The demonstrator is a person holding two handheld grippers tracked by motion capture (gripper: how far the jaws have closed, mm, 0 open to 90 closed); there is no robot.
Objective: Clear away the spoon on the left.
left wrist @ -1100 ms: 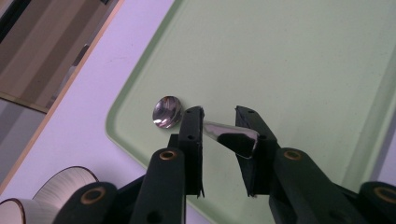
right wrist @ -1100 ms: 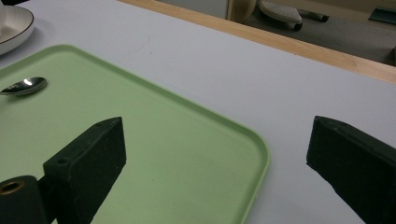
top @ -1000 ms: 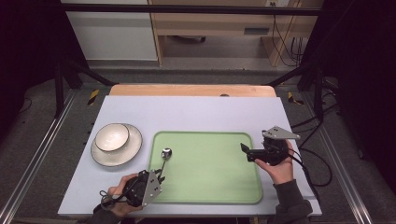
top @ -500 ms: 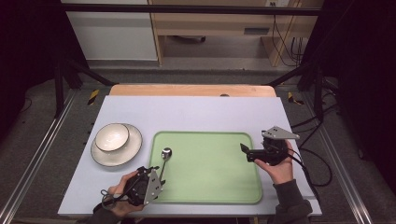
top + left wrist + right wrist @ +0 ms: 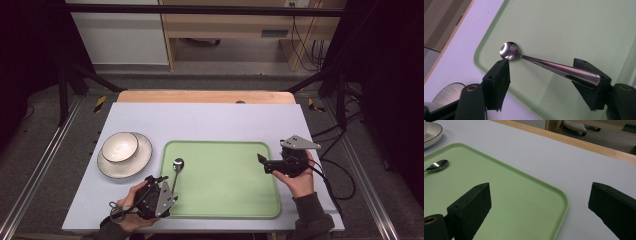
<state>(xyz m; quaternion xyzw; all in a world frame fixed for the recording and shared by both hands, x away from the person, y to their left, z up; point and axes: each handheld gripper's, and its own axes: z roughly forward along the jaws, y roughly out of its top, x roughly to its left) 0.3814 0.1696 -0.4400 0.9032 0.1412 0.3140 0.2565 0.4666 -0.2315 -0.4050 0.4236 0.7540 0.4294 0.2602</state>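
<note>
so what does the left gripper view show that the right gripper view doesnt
Left gripper view: the spoon's handle runs between the left gripper, whose jaws stand apart; the handle end lies against one jaw.

Right gripper view: the right gripper, jaws wide apart with nothing between them, the tray's corner, and the table's wooden far edge.

Both: the green tray, the spoon's bowl lying on it, the pale tabletop, and a bit of the white dish.
</note>
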